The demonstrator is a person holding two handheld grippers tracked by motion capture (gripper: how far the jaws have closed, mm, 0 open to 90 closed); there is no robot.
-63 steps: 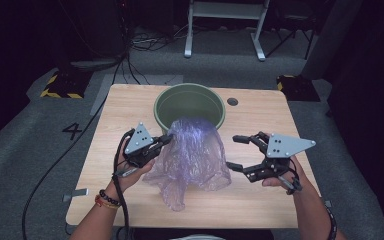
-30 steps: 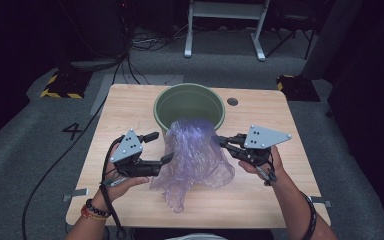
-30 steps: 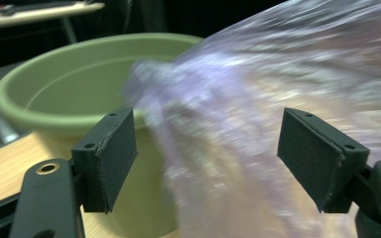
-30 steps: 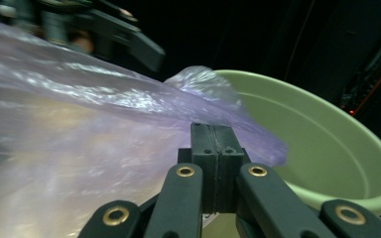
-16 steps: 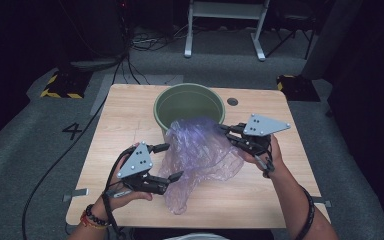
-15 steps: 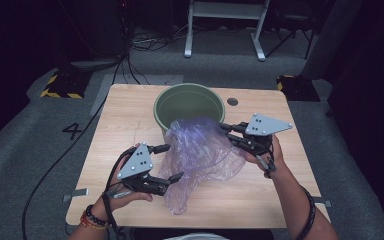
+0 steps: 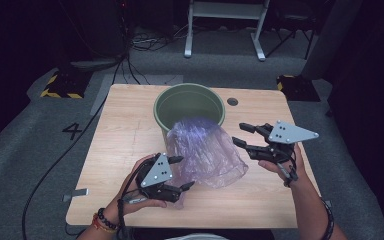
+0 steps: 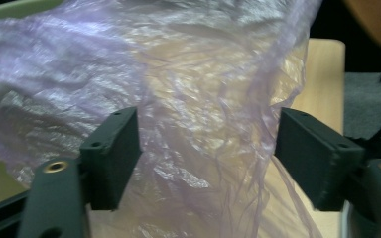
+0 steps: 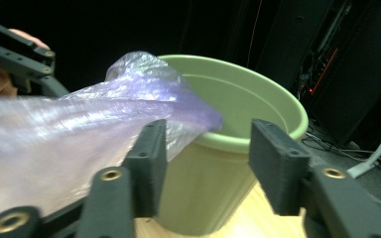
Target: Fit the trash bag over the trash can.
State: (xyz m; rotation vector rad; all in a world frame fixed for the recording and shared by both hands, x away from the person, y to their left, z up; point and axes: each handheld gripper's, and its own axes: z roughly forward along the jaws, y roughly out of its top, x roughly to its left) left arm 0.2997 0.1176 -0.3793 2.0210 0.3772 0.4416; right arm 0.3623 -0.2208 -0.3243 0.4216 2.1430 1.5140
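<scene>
A thin purple plastic bag (image 7: pixel 205 152) hangs from the near rim of a green bucket (image 7: pixel 189 107) and spreads over the wooden table (image 7: pixel 125 130). My left gripper (image 7: pixel 184 172) is at the bag's near left corner. In the left gripper view its jaws (image 8: pixel 208 153) have just been closing, still wide apart with loose bag film (image 8: pixel 188 99) between them and not pinched. My right gripper (image 7: pixel 239 134) hovers right of the bag and clear of it. Its jaws (image 9: pixel 206 158) have just been opening, with nothing between them. They face the bucket (image 9: pixel 248 99), and the bag (image 9: pixel 79 124) lies to their left.
A small round hole (image 7: pixel 232 101) sits in the table right of the bucket. Black cables (image 7: pixel 130 60) and a white metal stand (image 7: pixel 225 30) are on the floor behind the table. Yellow-black striped blocks (image 7: pixel 60 86) lie at the far corners.
The right gripper has let go of the bag and drawn back to the right. The left gripper has moved toward the table's front edge. The bag has sagged lower onto the table.
</scene>
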